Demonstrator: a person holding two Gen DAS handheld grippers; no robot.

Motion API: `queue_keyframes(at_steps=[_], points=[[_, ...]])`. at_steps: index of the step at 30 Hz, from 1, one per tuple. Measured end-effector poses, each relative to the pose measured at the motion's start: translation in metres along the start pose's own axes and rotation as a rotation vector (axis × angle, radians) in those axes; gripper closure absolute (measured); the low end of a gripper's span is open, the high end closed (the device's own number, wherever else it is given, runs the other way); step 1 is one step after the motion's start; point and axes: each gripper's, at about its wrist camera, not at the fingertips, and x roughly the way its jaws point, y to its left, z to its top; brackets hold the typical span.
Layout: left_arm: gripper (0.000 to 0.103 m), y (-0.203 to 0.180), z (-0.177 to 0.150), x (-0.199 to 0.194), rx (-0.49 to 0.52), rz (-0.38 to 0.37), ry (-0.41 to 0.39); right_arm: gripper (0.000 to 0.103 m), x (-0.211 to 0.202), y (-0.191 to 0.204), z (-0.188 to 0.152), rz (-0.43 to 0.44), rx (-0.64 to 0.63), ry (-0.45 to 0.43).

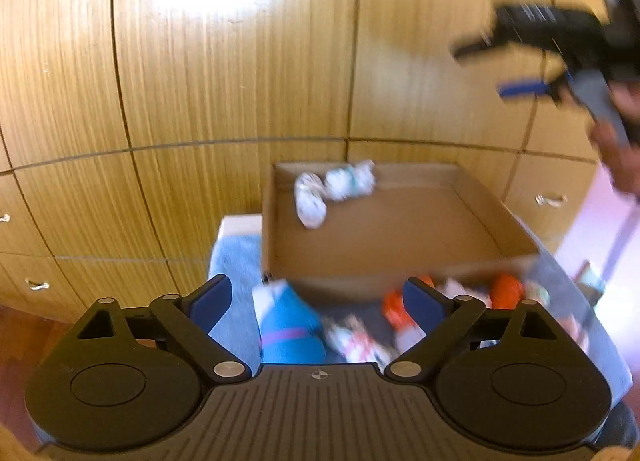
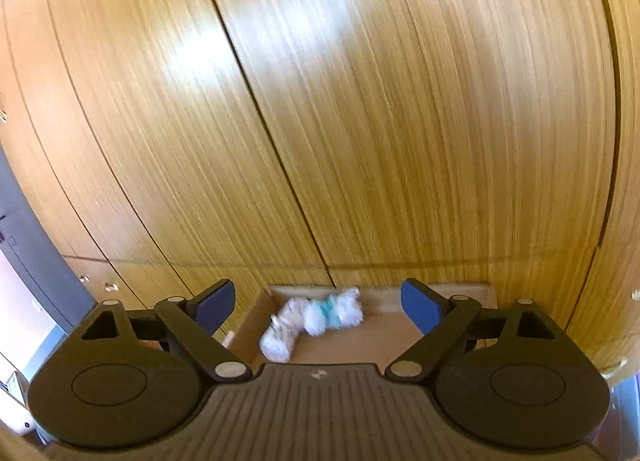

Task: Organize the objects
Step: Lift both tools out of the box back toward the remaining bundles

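Note:
A brown cardboard box (image 1: 400, 237) stands ahead of me; it also shows in the right wrist view (image 2: 360, 345). Two rolled white sock bundles (image 1: 332, 189) lie in its far left corner, seen in the right wrist view too (image 2: 316, 319). A pile of loose socks lies in front of the box: a blue one (image 1: 288, 333), orange ones (image 1: 506, 291) and white patterned ones (image 1: 356, 339). My left gripper (image 1: 318, 305) is open and empty above the pile. My right gripper (image 2: 318, 307) is open and empty, high above the box; it shows blurred in the left wrist view (image 1: 500, 69).
Wooden wardrobe doors (image 1: 240, 61) and drawers with metal handles (image 1: 550, 199) stand behind the box. A light blue cloth (image 1: 236, 261) covers the surface under the socks. A wood floor (image 1: 24, 337) shows at lower left.

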Motion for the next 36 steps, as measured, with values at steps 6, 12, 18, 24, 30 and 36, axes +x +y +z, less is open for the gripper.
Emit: queue_keyframes(at_steps=[6, 12, 18, 24, 30, 36], points=[[0.008, -0.005, -0.031, -0.033, 0.053, -0.009, -0.001, 0.012, -0.019, 0.026, 0.009, 0.069, -0.038, -0.063], [0.007, -0.013, -0.060, -0.047, 0.108, -0.011, 0.006, 0.002, -0.096, 0.039, -0.030, 0.067, -0.078, -0.158], [0.005, -0.042, -0.083, -0.044, 0.208, -0.053, -0.003, 0.001, -0.156, 0.042, -0.143, -0.103, -0.137, -0.134], [0.005, -0.056, -0.092, -0.009, 0.251, -0.077, 0.036, 0.006, -0.128, 0.044, -0.240, -0.202, -0.178, 0.007], [0.001, -0.045, -0.095, 0.011, 0.194, -0.119, 0.101, 0.007, -0.111, 0.055, -0.254, -0.220, -0.264, 0.041], [0.001, -0.044, -0.095, 0.015, 0.187, -0.135, 0.105, 0.009, -0.094, 0.056, -0.260, -0.192, -0.253, 0.081]])
